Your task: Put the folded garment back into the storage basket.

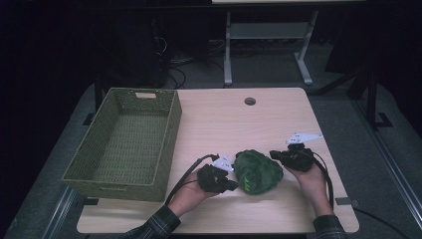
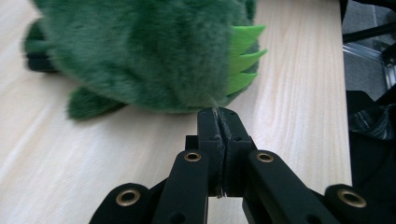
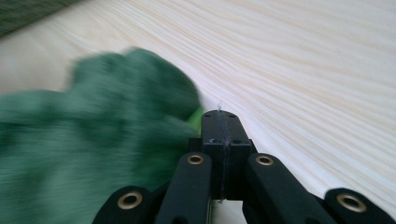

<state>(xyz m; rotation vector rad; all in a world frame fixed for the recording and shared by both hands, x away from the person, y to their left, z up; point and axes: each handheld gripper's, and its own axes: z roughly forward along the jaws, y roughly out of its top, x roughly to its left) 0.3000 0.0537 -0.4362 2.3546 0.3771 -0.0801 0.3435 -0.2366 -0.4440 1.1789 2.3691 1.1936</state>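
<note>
Toy: we flank the green plush (image 1: 258,172) at lower centre, unheld.
Left tool (image 2: 218,114): jaws together, empty.
Right tool (image 3: 220,116): likewise.
Next: we judge, open both, grip, carry toward the basket (image 1: 171,124).

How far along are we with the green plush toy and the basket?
Early stage. Nothing looks done: the green plush toy lies on the table, and the woven basket holds nothing. In hand: the left gripper and right gripper flank the toy, both shut, with nothing between their fingers. Left, probably: grasping the toy and moving it to the basket.
</note>
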